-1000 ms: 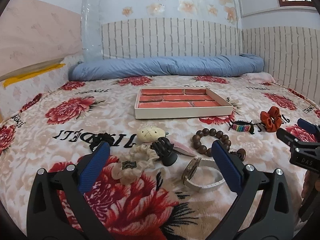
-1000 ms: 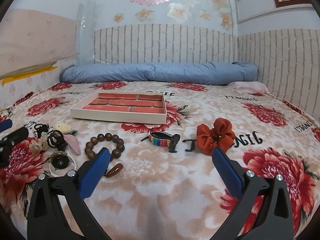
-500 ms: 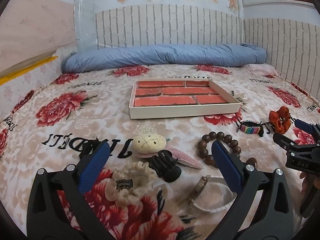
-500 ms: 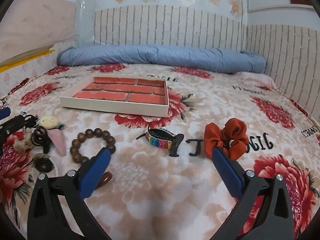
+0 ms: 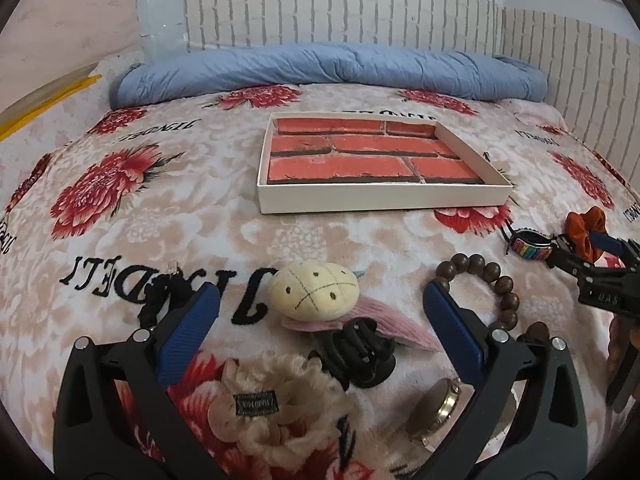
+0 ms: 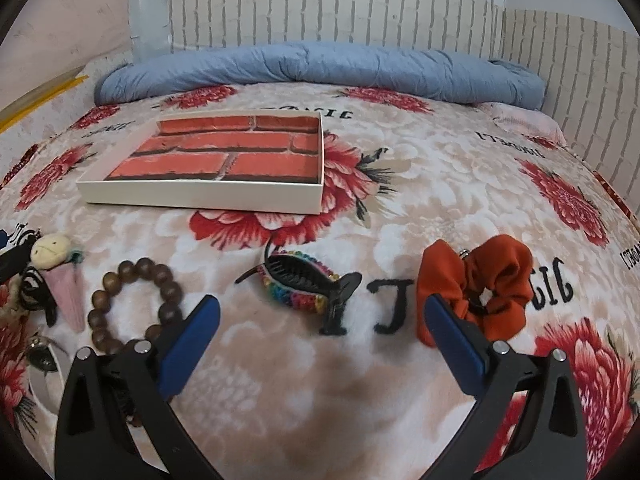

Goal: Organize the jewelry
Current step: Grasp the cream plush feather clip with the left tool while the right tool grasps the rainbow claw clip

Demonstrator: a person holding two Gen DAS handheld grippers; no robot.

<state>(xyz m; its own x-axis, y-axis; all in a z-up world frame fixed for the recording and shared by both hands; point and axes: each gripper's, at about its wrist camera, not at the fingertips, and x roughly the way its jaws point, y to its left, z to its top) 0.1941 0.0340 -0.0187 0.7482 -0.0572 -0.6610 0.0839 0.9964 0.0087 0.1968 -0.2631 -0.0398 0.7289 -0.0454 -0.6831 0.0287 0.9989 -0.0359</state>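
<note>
From my left claw (image 5: 320,316) I look down at the flowery blanket (image 5: 160,220). The claw is spread wide and holds nothing. Between its fingers lie a cream plush clip (image 5: 313,290), a black claw clip (image 5: 358,354) and a fuzzy cream scrunchie (image 5: 276,404). A brown bead bracelet (image 5: 486,280) sits just right — the box (image 5: 380,200) is farther back.

From my right claw (image 6: 322,322), also spread wide and empty, I see a rainbow band (image 6: 298,296) with a black clip on it, and an orange scrunchie (image 6: 476,284) by the right finger.
</note>
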